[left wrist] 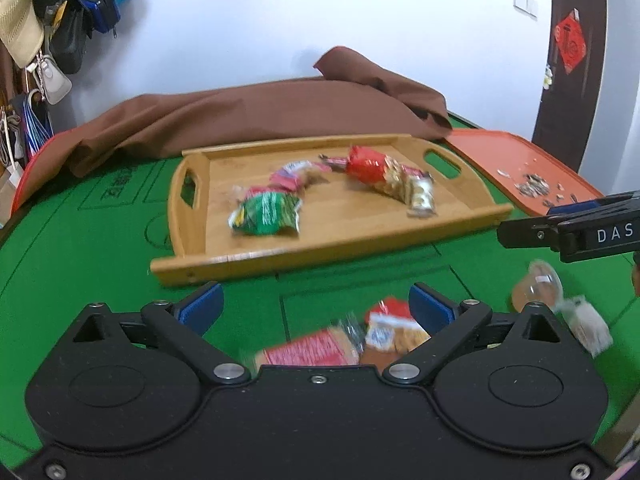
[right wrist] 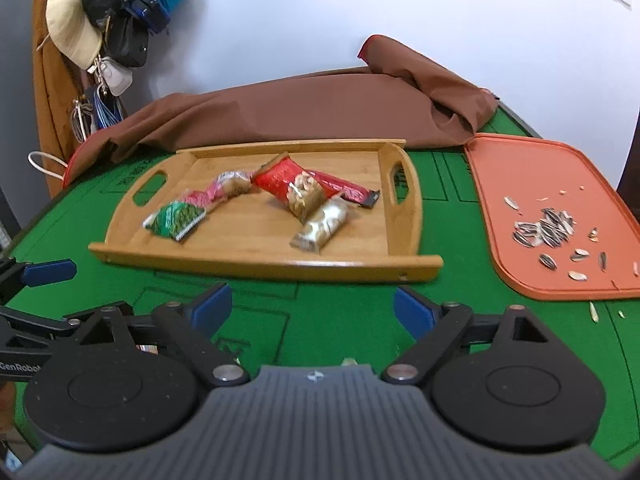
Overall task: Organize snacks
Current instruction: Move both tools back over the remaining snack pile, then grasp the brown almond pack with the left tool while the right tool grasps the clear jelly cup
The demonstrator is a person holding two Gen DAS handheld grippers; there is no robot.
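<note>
Snack packets [right wrist: 256, 204] in red, green and clear wrappers lie on the shallow bamboo tray with cut-out handles [right wrist: 404, 268], mid-frame on the green felt table [right wrist: 340, 320]. Left gripper [left wrist: 316, 306] and right gripper [right wrist: 312, 308] both gape wide, holding nothing. More blurred red packets [left wrist: 340, 344] sit low in the left view, between the blue fingers [left wrist: 202, 306].

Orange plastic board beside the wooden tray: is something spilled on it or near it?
Yes. Striped sunflower seeds and empty shells lie scattered loose on the orange plastic board, not in any packet. A few pale shells have gone past its near edge onto the green felt table.
</note>
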